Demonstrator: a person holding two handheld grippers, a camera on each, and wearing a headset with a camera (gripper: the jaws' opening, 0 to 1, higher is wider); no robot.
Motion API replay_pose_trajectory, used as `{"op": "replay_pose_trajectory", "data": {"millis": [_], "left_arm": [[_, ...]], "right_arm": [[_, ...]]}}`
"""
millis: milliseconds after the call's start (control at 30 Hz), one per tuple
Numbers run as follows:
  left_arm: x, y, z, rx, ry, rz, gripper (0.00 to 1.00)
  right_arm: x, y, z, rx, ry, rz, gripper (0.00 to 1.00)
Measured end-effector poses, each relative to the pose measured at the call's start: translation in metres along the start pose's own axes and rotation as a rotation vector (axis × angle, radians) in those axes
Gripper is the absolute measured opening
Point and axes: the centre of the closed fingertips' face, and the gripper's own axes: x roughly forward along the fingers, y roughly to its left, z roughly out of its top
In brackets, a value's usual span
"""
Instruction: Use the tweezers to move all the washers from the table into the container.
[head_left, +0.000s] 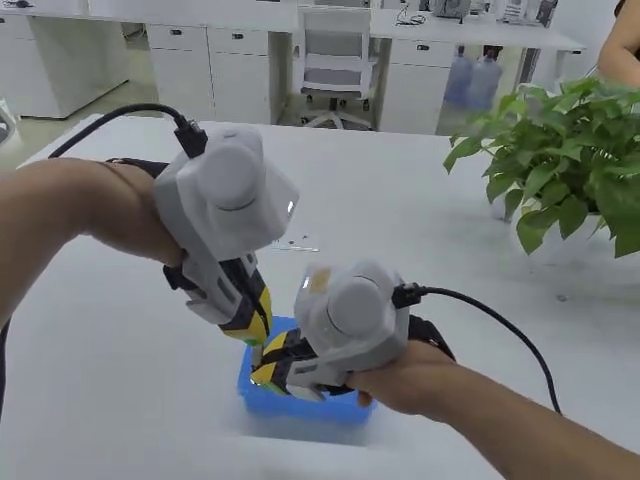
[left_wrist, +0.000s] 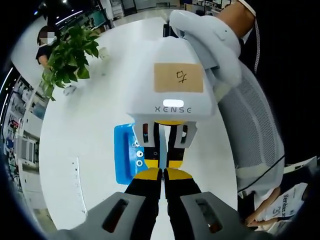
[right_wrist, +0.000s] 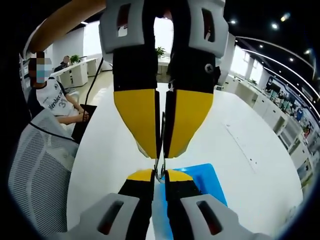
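Meeting tip to tip over the blue container (head_left: 300, 408), the left gripper (head_left: 255, 328) is angled steeply down from a bent wrist, and the right gripper (head_left: 266, 370) is held level towards it. Both are clamped on the tweezers (right_wrist: 161, 145). Washers (left_wrist: 139, 159) are seen lying inside the container.

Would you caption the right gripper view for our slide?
Left gripper and right gripper meet at the tweezers over the blue container.

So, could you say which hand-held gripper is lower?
The right hand-held gripper, low over the blue container; the left hand-held gripper, clamping the tweezers, angles down from above.
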Motion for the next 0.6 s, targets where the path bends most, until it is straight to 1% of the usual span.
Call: {"op": "replay_pose_trajectory", "data": {"millis": [200,367,600], "left_arm": [[-0.001,0.014,0.002,0.030,0.004,0.023,0.06],[0.005,0.025,0.001,0.038,-0.002,0.033,0.06],[0.017,0.035,-0.004,0.043,-0.007,0.037,0.06]], "right_arm": [[-0.003,-0.017,0.000,-0.027,0.011,-0.013,0.09],[-0.001,-0.027,-0.007,-0.041,0.025,-0.015,0.09],[0.005,-0.038,-0.018,-0.035,0.029,-0.007,0.09]]}}
